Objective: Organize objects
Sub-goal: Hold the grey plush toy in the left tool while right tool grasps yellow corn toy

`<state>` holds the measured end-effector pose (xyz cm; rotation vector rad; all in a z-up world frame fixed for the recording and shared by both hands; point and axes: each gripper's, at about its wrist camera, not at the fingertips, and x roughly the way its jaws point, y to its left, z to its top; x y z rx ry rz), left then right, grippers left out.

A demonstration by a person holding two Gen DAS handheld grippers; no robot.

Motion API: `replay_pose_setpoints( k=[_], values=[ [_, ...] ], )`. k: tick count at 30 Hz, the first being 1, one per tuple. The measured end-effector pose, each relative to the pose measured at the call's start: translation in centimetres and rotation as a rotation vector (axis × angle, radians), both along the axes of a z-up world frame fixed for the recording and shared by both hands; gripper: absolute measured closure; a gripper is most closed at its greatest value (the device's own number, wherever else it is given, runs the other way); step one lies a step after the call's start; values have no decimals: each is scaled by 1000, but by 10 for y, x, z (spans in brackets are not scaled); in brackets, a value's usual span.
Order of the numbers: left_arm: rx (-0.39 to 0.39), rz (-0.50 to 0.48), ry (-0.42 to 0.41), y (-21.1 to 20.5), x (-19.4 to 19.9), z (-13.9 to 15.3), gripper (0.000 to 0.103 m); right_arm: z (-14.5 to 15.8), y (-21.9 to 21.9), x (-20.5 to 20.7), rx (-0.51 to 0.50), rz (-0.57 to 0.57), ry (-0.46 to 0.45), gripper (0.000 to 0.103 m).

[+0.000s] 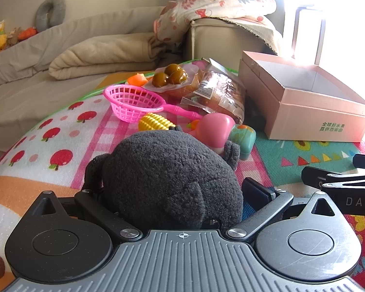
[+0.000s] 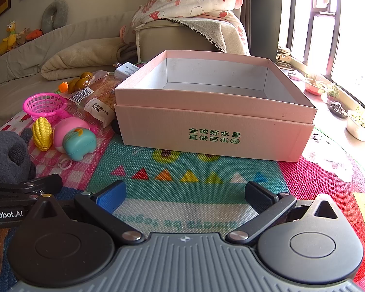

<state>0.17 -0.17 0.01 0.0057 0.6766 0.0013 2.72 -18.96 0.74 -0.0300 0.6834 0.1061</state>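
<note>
While boxless: one plush toy (image 1: 168, 177), one pink box (image 2: 214, 112).

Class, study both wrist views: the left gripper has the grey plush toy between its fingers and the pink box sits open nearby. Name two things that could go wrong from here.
1. The grey plush toy is soft and bulges past the left gripper; it may slip out during a lift.
2. The teal toy and pink toy sit just behind it, so it could knock them on its way to the pink box.
</note>
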Motion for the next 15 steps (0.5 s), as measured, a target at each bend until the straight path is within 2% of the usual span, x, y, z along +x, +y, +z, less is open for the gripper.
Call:
replay_pose_setpoints(
  k=[8,15],
  values=[
    [-9,3,3,0,0,1,0,-1,-2,-1,6,0,8,0],
    [-12,0,4,1,2,2,0,4,-3,7,-1,13,79,0]
  ],
)
